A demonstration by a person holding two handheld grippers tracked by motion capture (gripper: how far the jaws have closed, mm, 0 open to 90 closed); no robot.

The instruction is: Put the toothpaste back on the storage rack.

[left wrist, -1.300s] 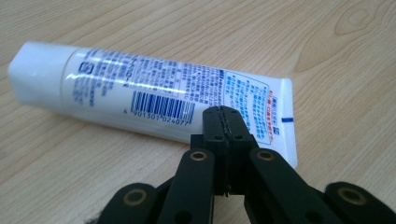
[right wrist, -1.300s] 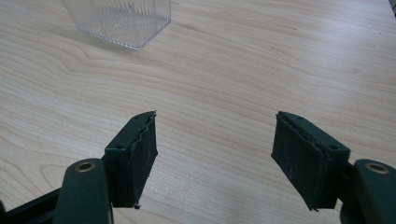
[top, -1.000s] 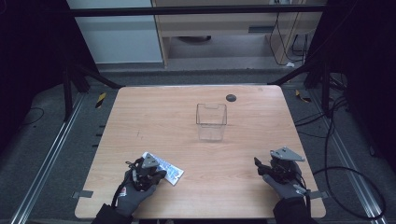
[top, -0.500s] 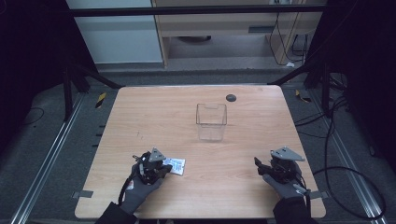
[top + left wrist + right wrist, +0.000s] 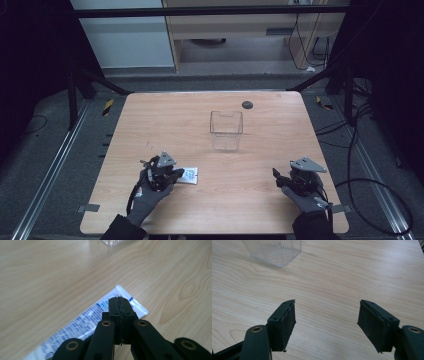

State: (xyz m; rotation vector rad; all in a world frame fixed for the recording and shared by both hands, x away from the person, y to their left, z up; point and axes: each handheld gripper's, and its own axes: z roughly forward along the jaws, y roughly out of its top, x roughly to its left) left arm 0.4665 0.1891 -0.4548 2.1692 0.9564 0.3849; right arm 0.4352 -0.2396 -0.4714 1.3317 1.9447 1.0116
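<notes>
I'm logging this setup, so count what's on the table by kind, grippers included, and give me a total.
Grippers: 2, the left gripper and the right gripper
Clear plastic containers: 1
White and blue printed packets: 1
Small dark round objects near the far edge: 1
Total: 5

Tabletop [image 5: 165,125]: pale wood, brown grain lines and knots. Packet [image 5: 82,322] on tabletop: white, blue print, small red mark near end. Container [image 5: 226,130] on tabletop: clear, ribbed walls. Small disc [image 5: 247,104] behind container: dark. Left gripper [image 5: 119,302] and right gripper [image 5: 327,322]: black. Gloves [image 5: 145,197]: grey.
</notes>
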